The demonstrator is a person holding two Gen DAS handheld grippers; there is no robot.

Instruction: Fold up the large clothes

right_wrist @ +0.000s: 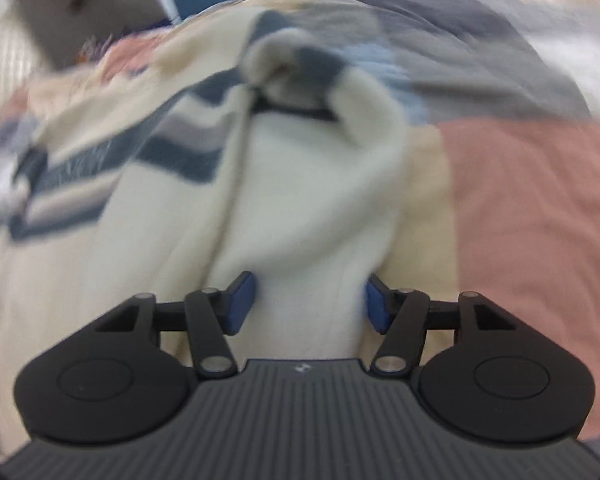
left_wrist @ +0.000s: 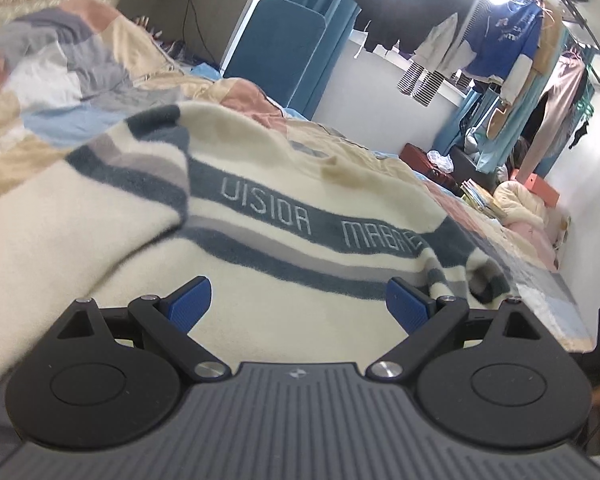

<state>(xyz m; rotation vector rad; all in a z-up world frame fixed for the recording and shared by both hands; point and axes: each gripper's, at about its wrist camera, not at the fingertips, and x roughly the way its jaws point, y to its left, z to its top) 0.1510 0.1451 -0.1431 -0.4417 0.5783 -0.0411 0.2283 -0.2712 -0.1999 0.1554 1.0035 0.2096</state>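
Observation:
A cream knit sweater (left_wrist: 279,216) with navy and grey stripes and woven letters lies spread on the patchwork quilt (left_wrist: 59,80). One sleeve is folded across its left side. My left gripper (left_wrist: 300,306) hovers low over the sweater's lower body, open wide, with nothing between its blue pads. In the blurred right wrist view, the sweater's (right_wrist: 308,200) other sleeve runs away from me to its striped cuff (right_wrist: 291,64). My right gripper (right_wrist: 308,304) stands open astride that sleeve, which lies between the jaws; the pads look level with its edges rather than pinching it.
The quilt (right_wrist: 540,200) covers a bed whose edge (left_wrist: 560,300) drops off at the right. Beyond it stand a blue upholstered panel (left_wrist: 275,48), a rail of hanging clothes (left_wrist: 500,40) and piled bags and bedding (left_wrist: 520,200) on the floor.

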